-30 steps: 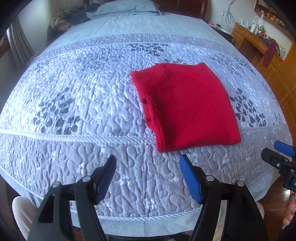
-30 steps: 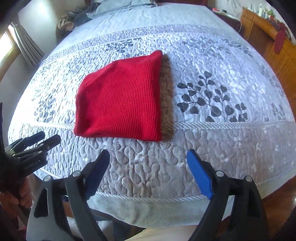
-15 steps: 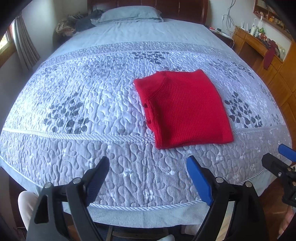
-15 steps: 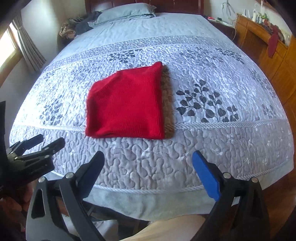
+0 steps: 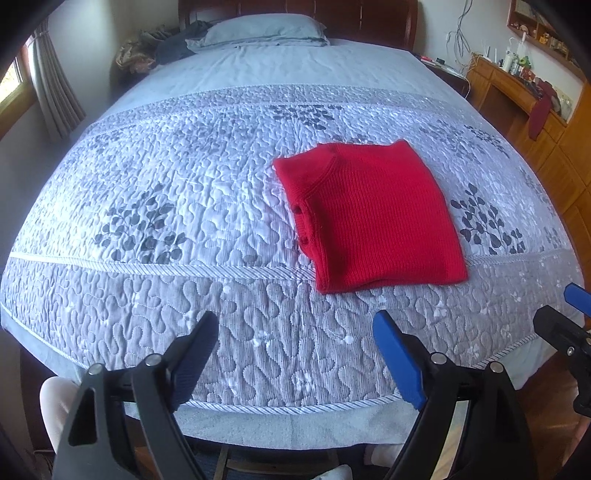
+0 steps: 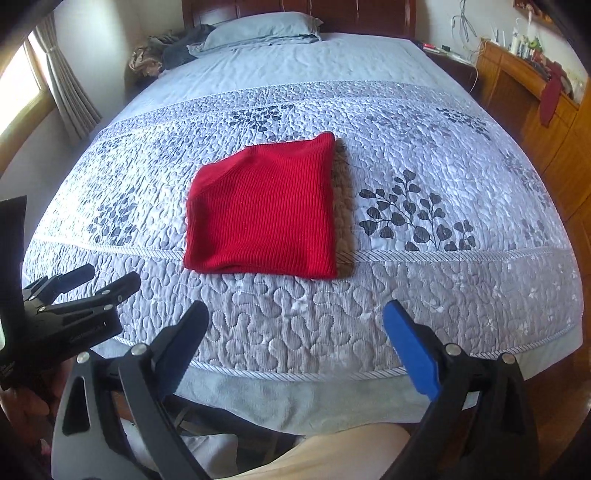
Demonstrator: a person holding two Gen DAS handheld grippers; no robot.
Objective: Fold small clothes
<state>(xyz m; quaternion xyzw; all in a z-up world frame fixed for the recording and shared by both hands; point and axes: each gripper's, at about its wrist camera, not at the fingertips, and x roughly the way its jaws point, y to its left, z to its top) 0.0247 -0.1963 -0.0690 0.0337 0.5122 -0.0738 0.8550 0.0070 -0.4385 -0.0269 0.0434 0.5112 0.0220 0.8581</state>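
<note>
A red knitted sweater [image 5: 373, 218] lies folded into a flat rectangle on the quilted bedspread [image 5: 184, 229], its collar and buttoned edge on the left side. In the right wrist view the same red sweater [image 6: 262, 214] lies flat, with a brown strip showing along its right edge. My left gripper [image 5: 295, 332] hovers over the near edge of the bed, short of the sweater, open with nothing between its fingers. My right gripper [image 6: 295, 323] is likewise open and empty, held back from the sweater near the bed's foot.
A grey-blue pillow [image 5: 264, 31] and a heap of clothes [image 5: 155, 51] lie at the head of the bed. A wooden dresser [image 5: 524, 99] with small items runs along the right wall. A curtained window [image 6: 33, 92] is at left. A person's leg [image 6: 332, 454] shows below.
Both grippers have pulled back and up from the sweater, so more of the bed's near edge shows. Both pairs of jaws stand a little wider than a second ago.
</note>
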